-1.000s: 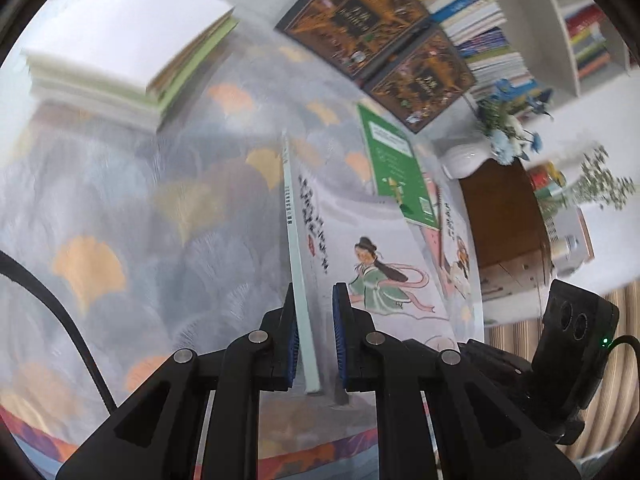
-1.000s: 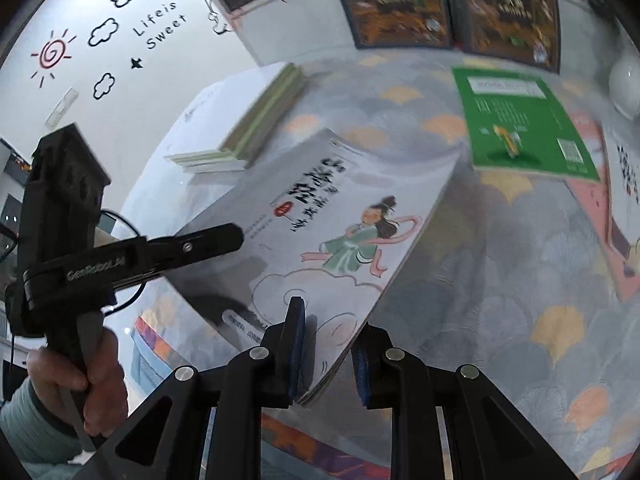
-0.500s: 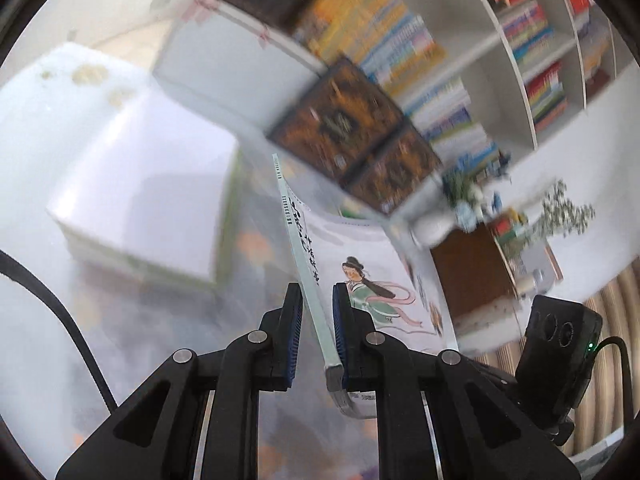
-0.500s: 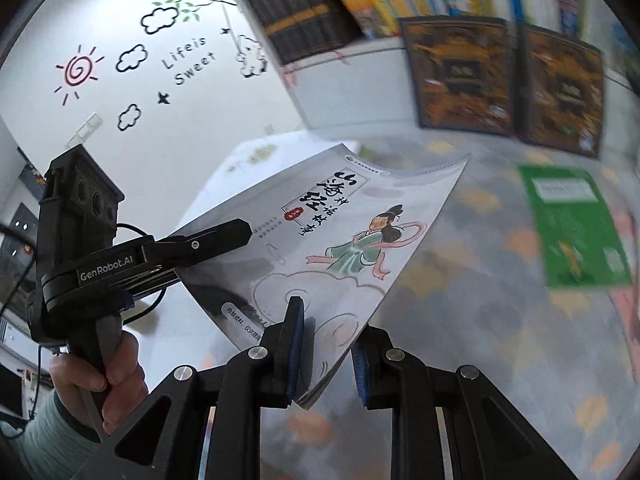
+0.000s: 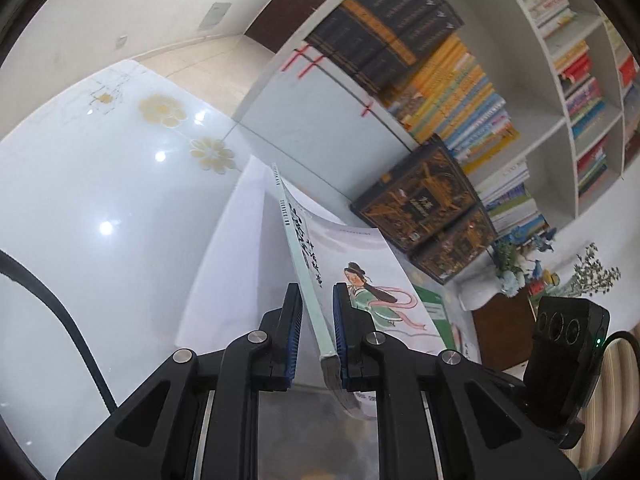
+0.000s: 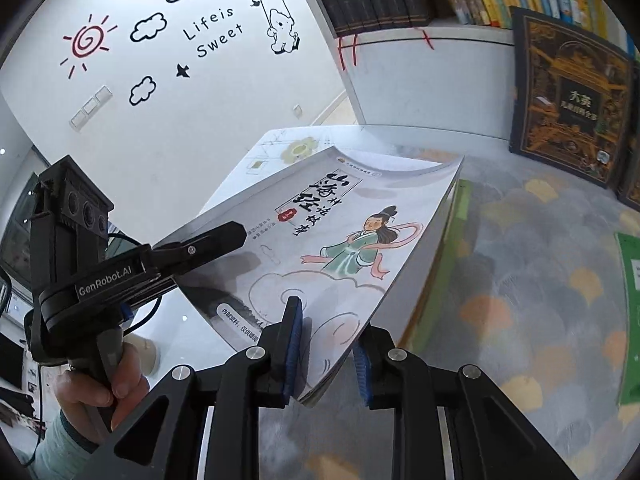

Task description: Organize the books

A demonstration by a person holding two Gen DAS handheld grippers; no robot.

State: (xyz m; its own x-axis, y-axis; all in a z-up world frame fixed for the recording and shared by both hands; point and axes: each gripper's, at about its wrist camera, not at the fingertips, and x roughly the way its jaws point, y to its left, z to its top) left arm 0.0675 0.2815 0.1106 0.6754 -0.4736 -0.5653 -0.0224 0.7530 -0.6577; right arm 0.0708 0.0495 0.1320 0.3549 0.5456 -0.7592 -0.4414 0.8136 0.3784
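Book [image 6: 320, 240] is off the patterned tabletop [image 6: 540, 280] now, carried mid-air; a second ago it hung low over the cloth. It sits centre frame, over the white stack [image 5: 224, 264]. My left tongs [image 5: 314, 336] clench its spine edge, my right tongs [image 6: 326, 354] clench its lower corner, jaws just easing. Green book [image 6: 630, 280] waits at right edge. My guess: next is lowering it onto the stack.
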